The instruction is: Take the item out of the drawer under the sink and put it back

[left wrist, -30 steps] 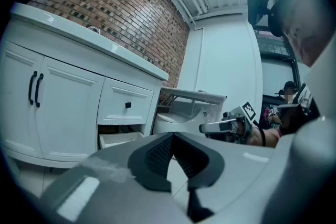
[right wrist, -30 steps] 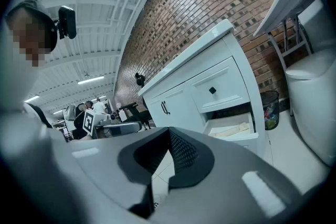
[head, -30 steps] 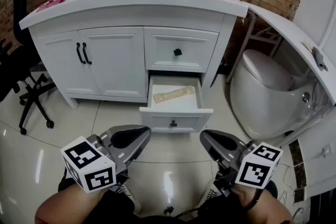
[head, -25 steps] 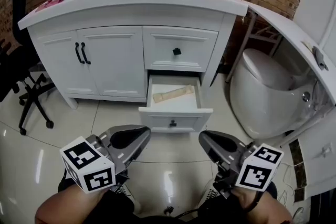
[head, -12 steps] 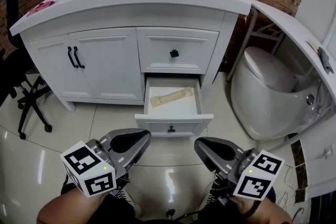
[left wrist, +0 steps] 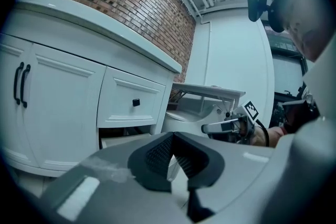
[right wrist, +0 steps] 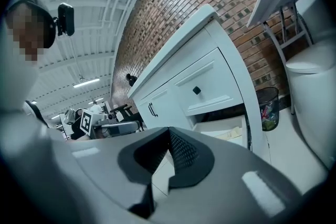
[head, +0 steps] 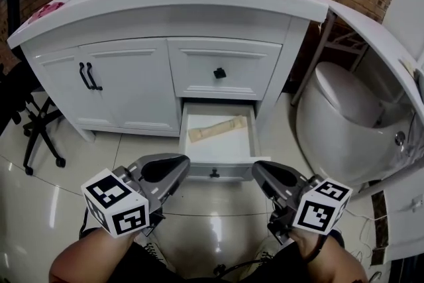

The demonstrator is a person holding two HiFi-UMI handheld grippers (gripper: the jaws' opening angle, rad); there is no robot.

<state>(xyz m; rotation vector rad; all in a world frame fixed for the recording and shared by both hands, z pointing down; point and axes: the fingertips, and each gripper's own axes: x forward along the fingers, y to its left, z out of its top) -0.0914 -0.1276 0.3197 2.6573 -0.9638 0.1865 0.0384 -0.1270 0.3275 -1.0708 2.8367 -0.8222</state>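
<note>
The person stands facing the sink cabinet (head: 132, 79) with both tools low at waist height, side by side and tips forward. The left tool (head: 171, 169) has its jaws pressed together with nothing between them, and its own view shows the ribbed pads meeting in a tight seam. The right tool (head: 268, 177) is closed and empty in the same way. My guess is that they are carried like this because no grasp has begun yet. This looks like the approach, and one pair of jaws must part before anything can be lifted.

Just ahead of the two tips, and between them, the lower drawer (head: 222, 166) is pulled out from the cabinet. That leaves its inside open from above, which is plainly why it stands that way. The upper drawer (head: 222, 69), farther ahead, is shut.

The item (head: 215, 130), a slim beige strip, lies flat on the drawer floor ahead of both tools. Its long axis runs crosswise to the tools' line of reach and is slightly skewed. The end on the right tool's side sits a little farther back, and the other end is nearer the drawer front. A grip across its narrow width looks the natural choice.
</note>
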